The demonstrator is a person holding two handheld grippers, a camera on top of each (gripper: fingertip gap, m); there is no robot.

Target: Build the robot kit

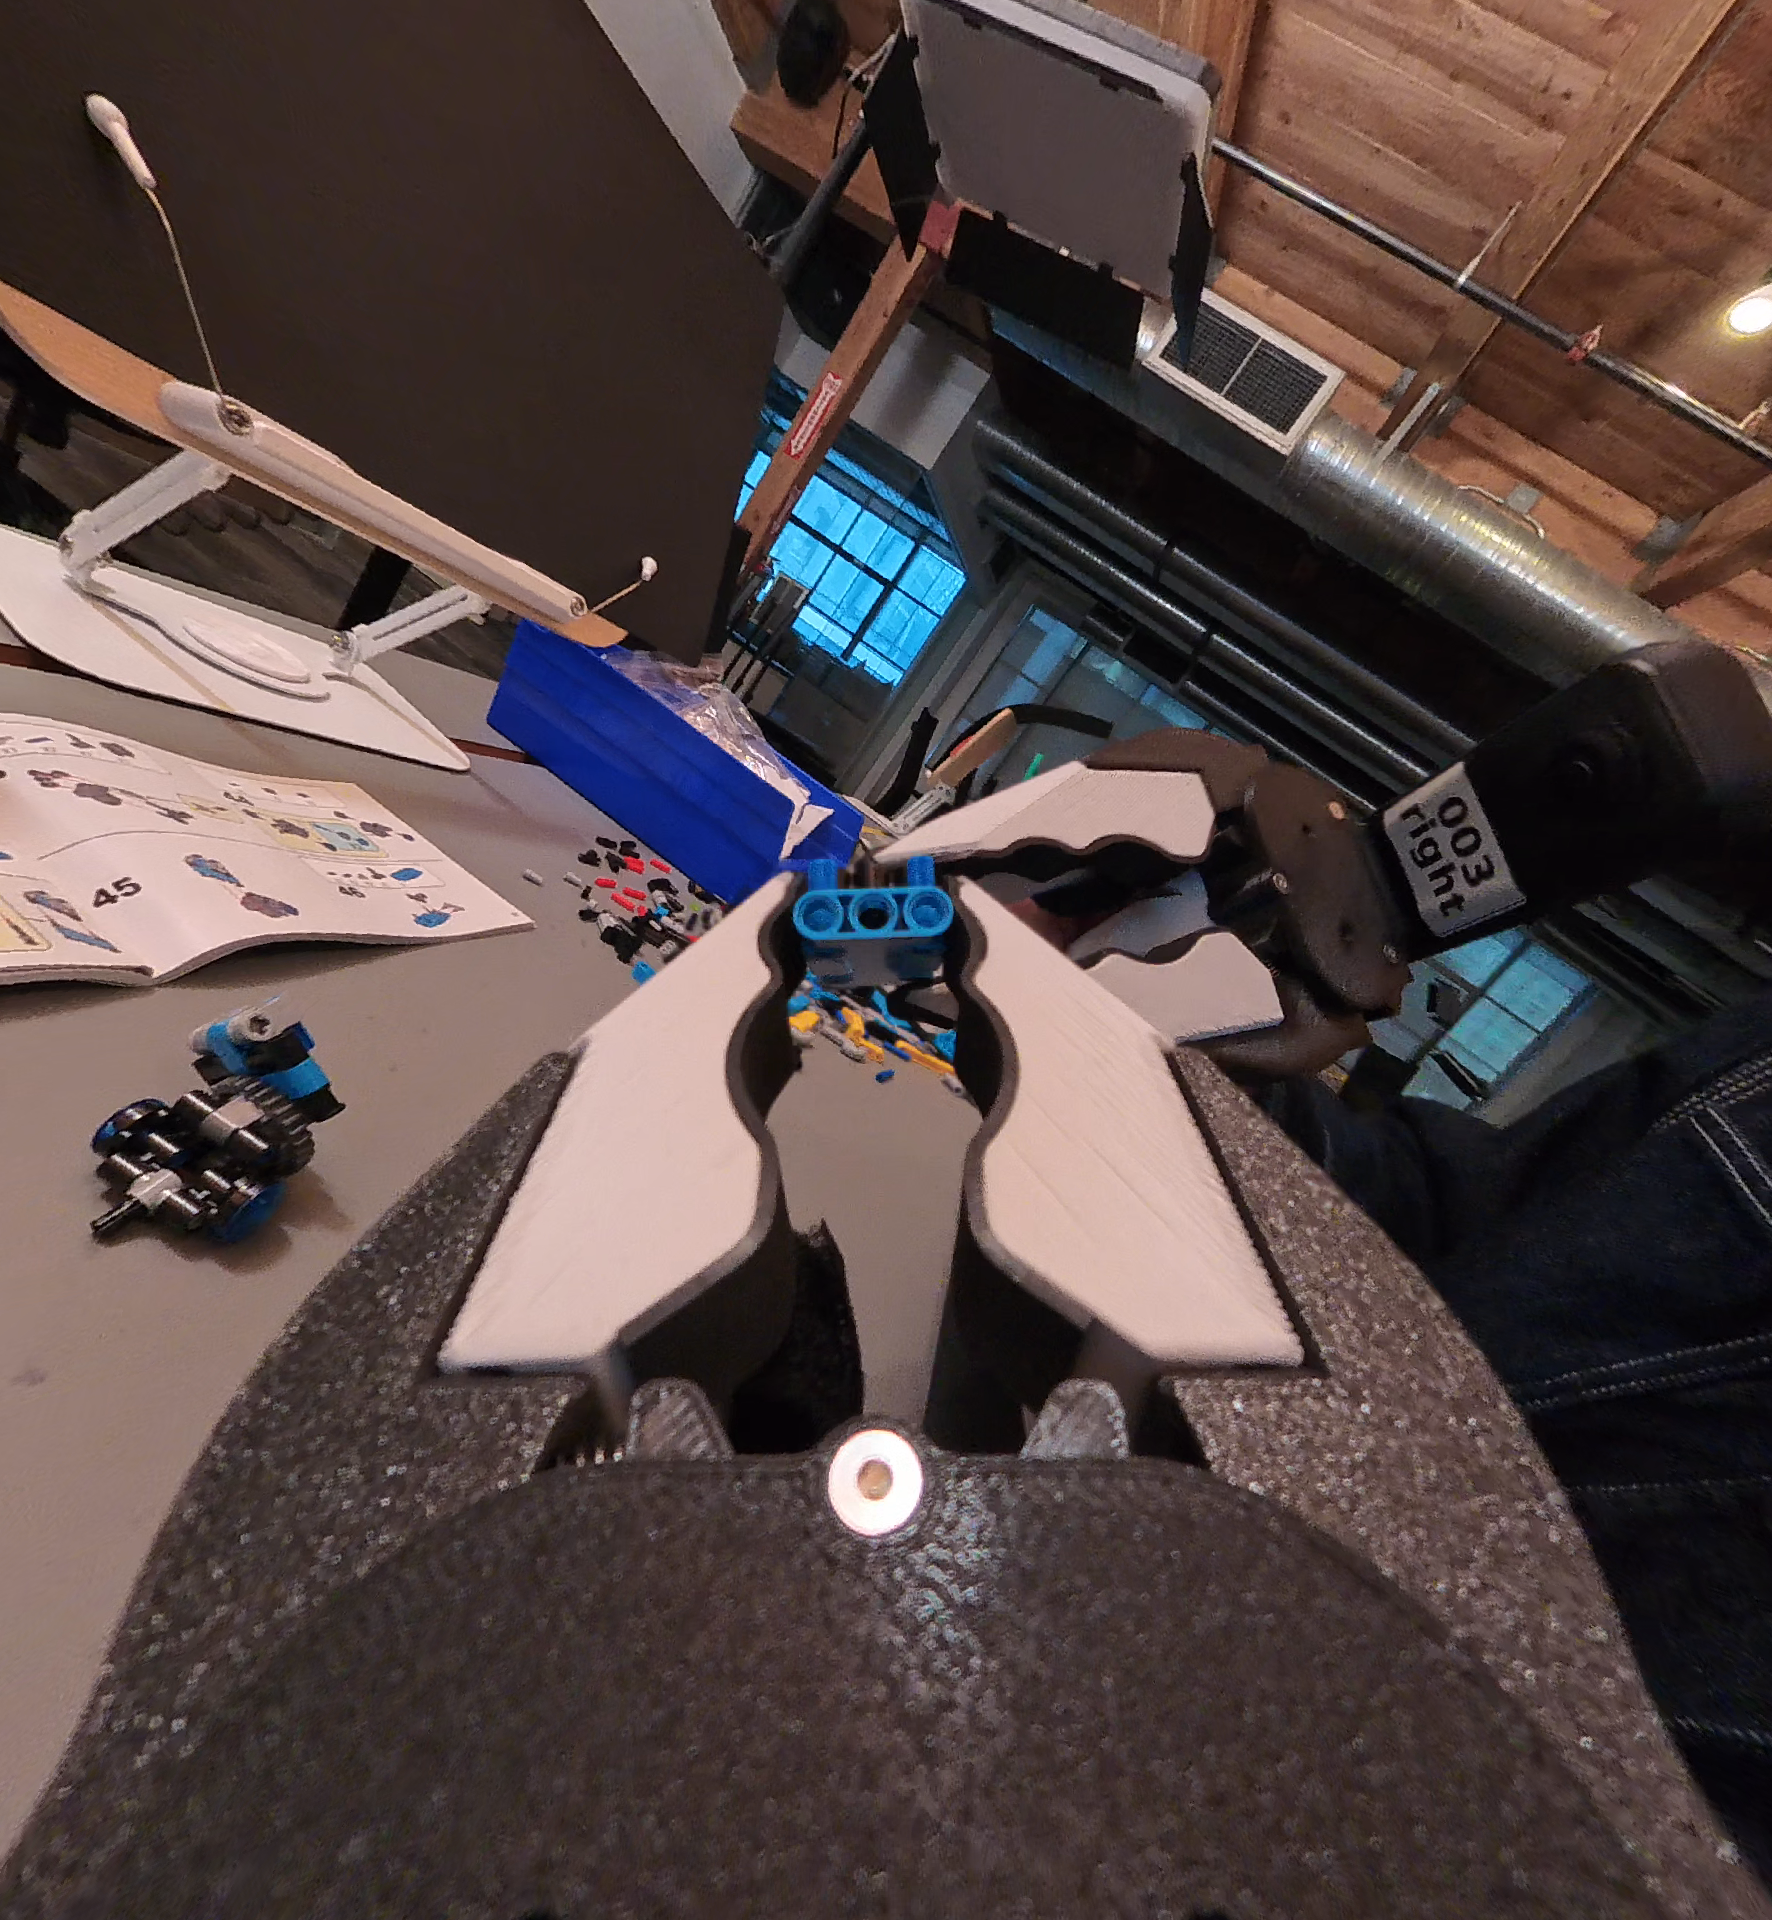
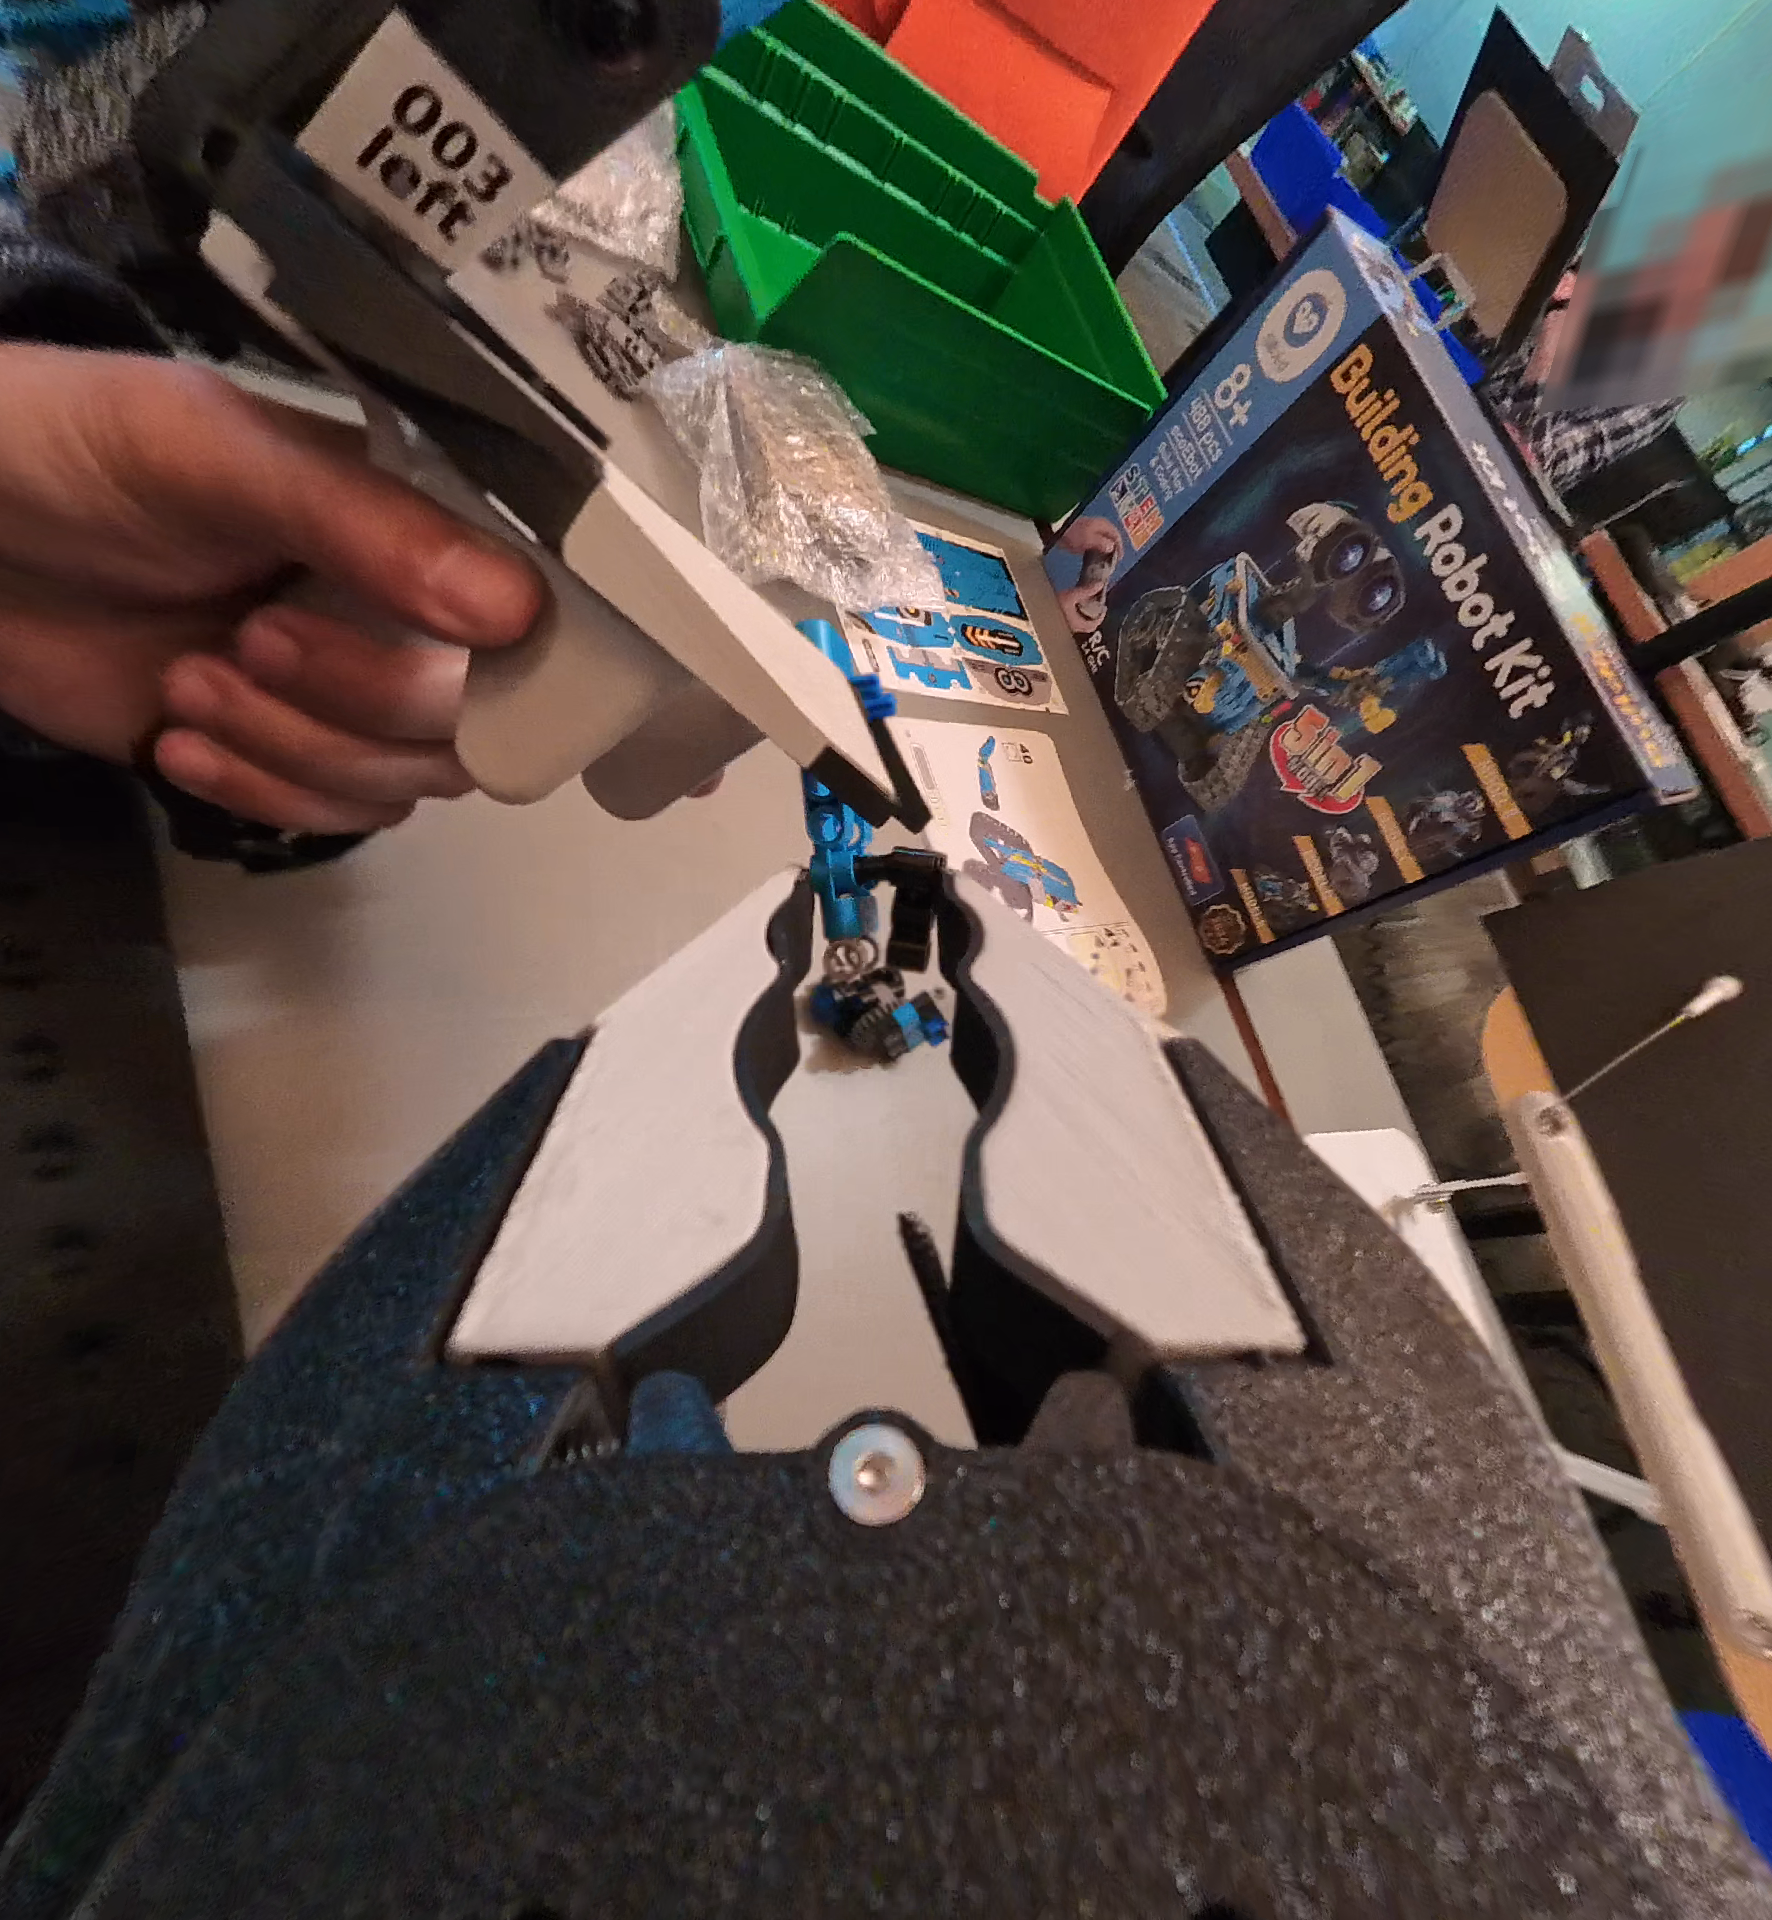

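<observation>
In the left wrist view my left gripper point(image 1: 874, 920) is shut on a small blue brick assembly point(image 1: 871, 914) with three round holes, held above the grey table point(image 1: 394, 1143). My right gripper point(image 1: 965, 883) comes in from the right and meets the same piece at its tips. In the right wrist view my right gripper point(image 2: 874, 899) has its tips closed on the assembly, a blue beam point(image 2: 835, 883) with a black part point(image 2: 913, 909). The left gripper point(image 2: 861, 758), held by a hand point(image 2: 217, 582), grips the assembly from above.
A small blue and black geared build point(image 1: 212, 1132) lies on the table, also seen below the tips point(image 2: 877, 1013). Nearby are an open instruction booklet point(image 1: 134, 862), a blue bin point(image 1: 653, 758), loose small parts point(image 1: 643, 904), green bins point(image 2: 913, 260), a kit box point(image 2: 1360, 623) and a plastic bag point(image 2: 788, 468). Both grippers' tips are close together, under 4 cm apart.
</observation>
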